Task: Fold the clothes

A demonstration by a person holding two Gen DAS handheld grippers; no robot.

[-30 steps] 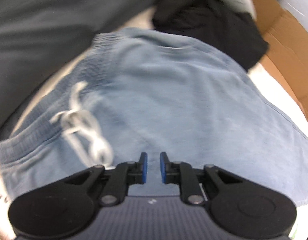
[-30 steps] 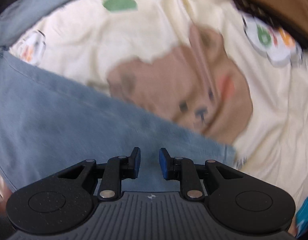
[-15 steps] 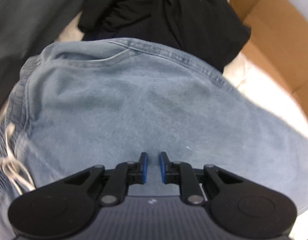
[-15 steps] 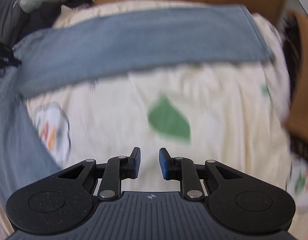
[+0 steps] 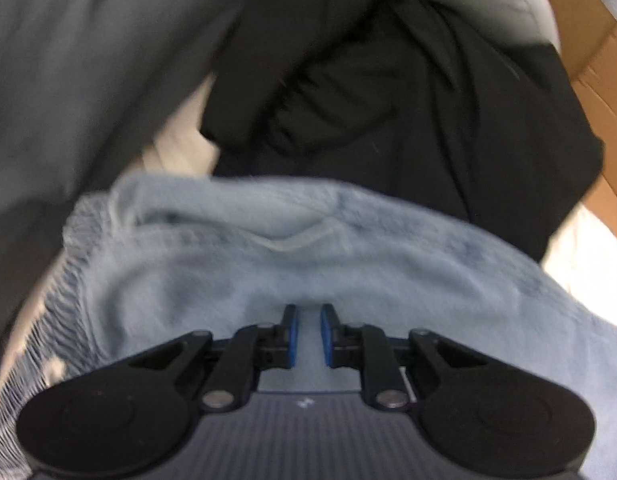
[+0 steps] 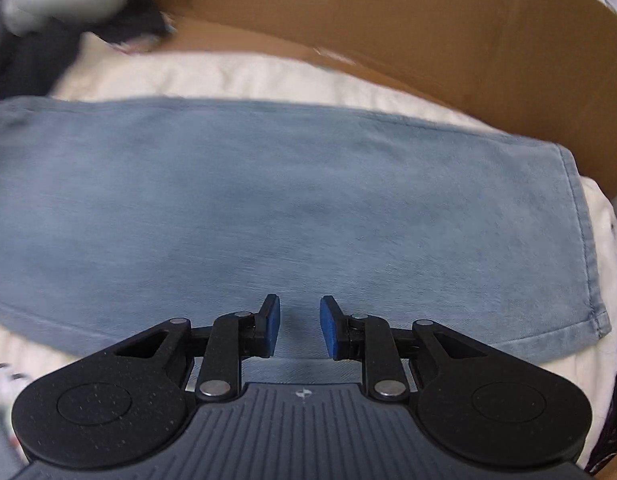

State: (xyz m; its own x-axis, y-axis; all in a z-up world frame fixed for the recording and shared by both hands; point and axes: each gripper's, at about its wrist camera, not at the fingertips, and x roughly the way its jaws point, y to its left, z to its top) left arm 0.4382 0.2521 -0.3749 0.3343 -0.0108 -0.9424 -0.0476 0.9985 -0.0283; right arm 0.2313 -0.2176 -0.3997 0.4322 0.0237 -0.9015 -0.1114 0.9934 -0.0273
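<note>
Light blue denim trousers lie spread on a cream sheet. The left wrist view shows their waist end, with the gathered waistband at the left edge. My left gripper hovers over this denim, its blue pads a narrow gap apart with nothing between them. In the right wrist view one trouser leg lies flat across the frame, its hem at the right. My right gripper stands open just above the leg's near edge and holds nothing.
A crumpled black garment lies just beyond the waist, a grey garment to its left. A cardboard wall stands close behind the trouser leg. Cream sheet shows around the denim. A grey bundle sits at the far left.
The left gripper moved across the waist toward the black garment; the white drawstring left view. The right gripper swung from the bear-print sheet to over the trouser leg by the cardboard.
</note>
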